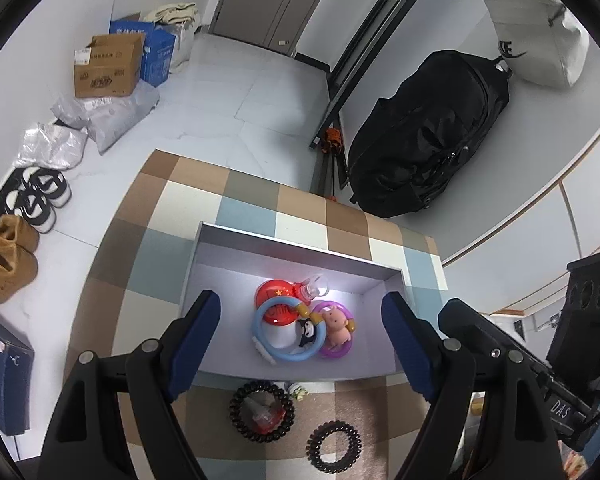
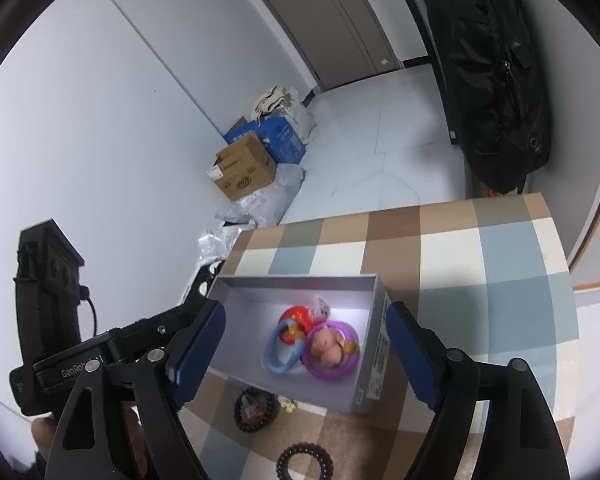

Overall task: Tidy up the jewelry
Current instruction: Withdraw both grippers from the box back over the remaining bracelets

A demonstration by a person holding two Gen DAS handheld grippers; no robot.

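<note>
Nearest, two black coil bracelets [image 1: 334, 446] [image 1: 262, 412] on the checked cloth [image 1: 152, 248]. Above them, left gripper [image 1: 306, 344] and right gripper [image 2: 306, 350] both wide open, empty. Further, inside the grey box [image 1: 296, 244]: blue ring [image 1: 288, 330], purple ring with pink pig [image 1: 336, 328], red piece [image 1: 274, 296]. Behind, black bag [image 1: 428, 132].

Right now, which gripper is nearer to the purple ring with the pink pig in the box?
Right. The right gripper hangs open over the purple ring, nearly centred on it. The left gripper hovers further left, over the blue ring beside it.
</note>
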